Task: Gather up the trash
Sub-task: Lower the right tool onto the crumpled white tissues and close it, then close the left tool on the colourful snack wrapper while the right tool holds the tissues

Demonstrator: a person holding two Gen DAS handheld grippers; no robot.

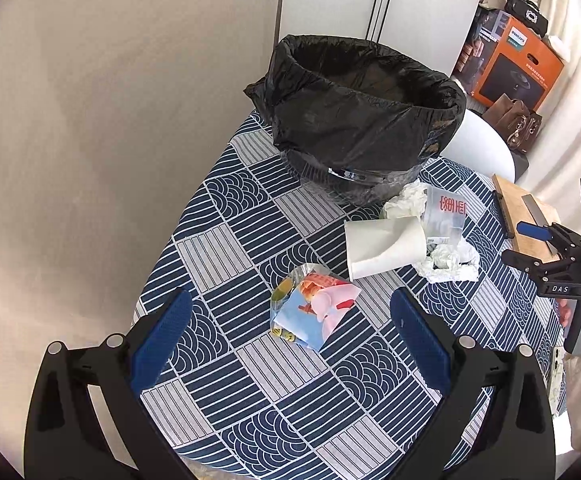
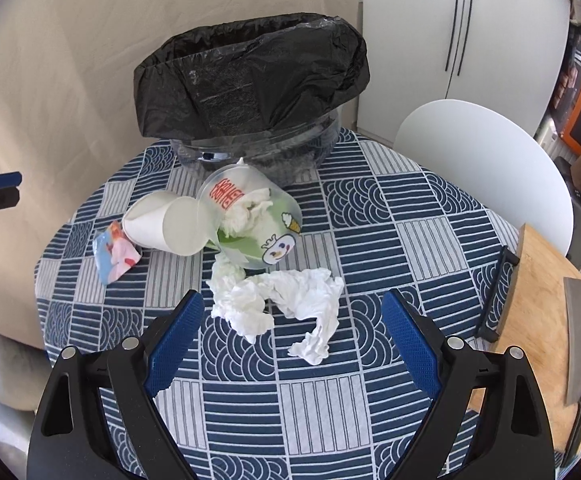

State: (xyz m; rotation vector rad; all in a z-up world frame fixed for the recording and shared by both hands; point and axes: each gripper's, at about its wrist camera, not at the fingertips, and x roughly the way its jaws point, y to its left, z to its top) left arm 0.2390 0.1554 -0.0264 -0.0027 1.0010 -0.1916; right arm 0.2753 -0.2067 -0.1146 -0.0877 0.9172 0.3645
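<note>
Both grippers stand with jaws spread wide and empty: the left gripper (image 1: 290,344) frames the colourful snack wrapper (image 1: 314,312) lying between and just ahead of its jaws, and the right gripper (image 2: 294,344) frames the crumpled tissue (image 2: 282,304) likewise. Beyond each lie the white paper cup (image 2: 170,224) and clear plastic cup (image 2: 258,224), touching, then the bag-lined bin (image 1: 362,112). Risk, as judged: light wrapper or loose tissue may slip or snag the patterned tablecloth (image 2: 370,420); the knife (image 2: 578,340) right of the right jaws is a hazard.

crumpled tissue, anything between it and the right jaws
Nothing visible: the crumpled tissue lies on bare tablecloth just ahead of the open right gripper. The cups sit beyond it, toward the bin.
</note>
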